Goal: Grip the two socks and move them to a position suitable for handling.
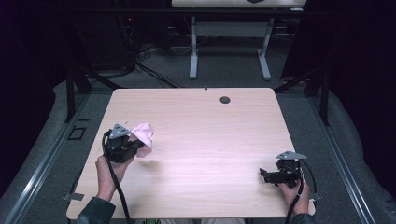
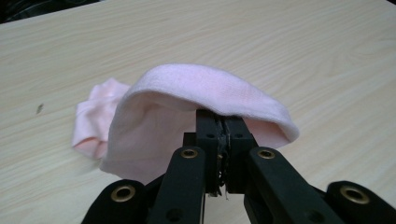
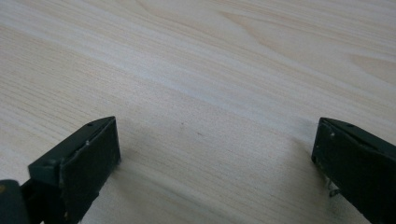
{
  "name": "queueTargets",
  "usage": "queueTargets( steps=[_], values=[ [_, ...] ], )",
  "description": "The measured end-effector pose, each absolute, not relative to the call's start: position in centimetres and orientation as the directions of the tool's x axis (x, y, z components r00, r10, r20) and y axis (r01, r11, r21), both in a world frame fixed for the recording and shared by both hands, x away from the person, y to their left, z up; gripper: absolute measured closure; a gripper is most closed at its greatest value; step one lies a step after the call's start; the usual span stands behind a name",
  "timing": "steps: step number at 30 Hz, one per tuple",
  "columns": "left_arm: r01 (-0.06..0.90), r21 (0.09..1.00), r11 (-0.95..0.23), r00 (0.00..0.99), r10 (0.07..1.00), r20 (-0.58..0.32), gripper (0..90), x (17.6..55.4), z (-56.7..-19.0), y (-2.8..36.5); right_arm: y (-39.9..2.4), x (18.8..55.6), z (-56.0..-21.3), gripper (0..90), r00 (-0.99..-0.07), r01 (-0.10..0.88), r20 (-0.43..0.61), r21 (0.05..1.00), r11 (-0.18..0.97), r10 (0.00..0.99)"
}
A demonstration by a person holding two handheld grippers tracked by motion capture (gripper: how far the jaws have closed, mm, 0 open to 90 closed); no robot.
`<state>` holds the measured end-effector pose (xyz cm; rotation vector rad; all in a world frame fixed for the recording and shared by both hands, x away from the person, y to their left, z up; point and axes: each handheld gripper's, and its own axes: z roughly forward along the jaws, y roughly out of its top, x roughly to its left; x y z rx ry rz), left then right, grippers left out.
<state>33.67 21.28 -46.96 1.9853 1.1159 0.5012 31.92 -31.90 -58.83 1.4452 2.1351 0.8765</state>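
One pink cloth (image 1: pixel 144 134) hangs at left of centre in the high view, pinched at its folded edge by my left gripper (image 2: pixel 223 133), jaws clamped tight on it. To lift well I should raise slowly so the hanging layers clear the table (image 1: pixel 210 140). My right gripper (image 1: pixel 266 175), one of two, rests wide apart and empty at lower right.

There was one pink cloth (image 1: pixel 143 134), a single crumpled piece. Two grippers were in use, a left gripper (image 1: pixel 122 142) and a right gripper (image 1: pixel 280 170), each with two black jaws and one grey three-cornered plate on top. One wooden desk (image 1: pixel 210 140) carried them, with one dark round hole (image 1: pixel 225 99) near its far edge. A second desk (image 1: pixel 233 3) stood behind.
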Motion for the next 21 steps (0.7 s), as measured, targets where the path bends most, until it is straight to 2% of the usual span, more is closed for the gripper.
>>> queueTargets(
  steps=[9,21],
  values=[
    [0.471,0.792,-0.389,0.654,0.757,-0.017,87.8,31.2,-46.1,17.0,-31.9,31.9,-58.8,0.4,-0.374,0.666,0.008,0.698,0.262,0.927],
    [0.441,0.775,-0.454,0.768,0.637,-0.064,87.7,28.9,-47.5,12.1,-31.9,31.9,-58.8,0.4,-0.373,0.666,0.008,0.699,0.262,0.928]
  ],
)
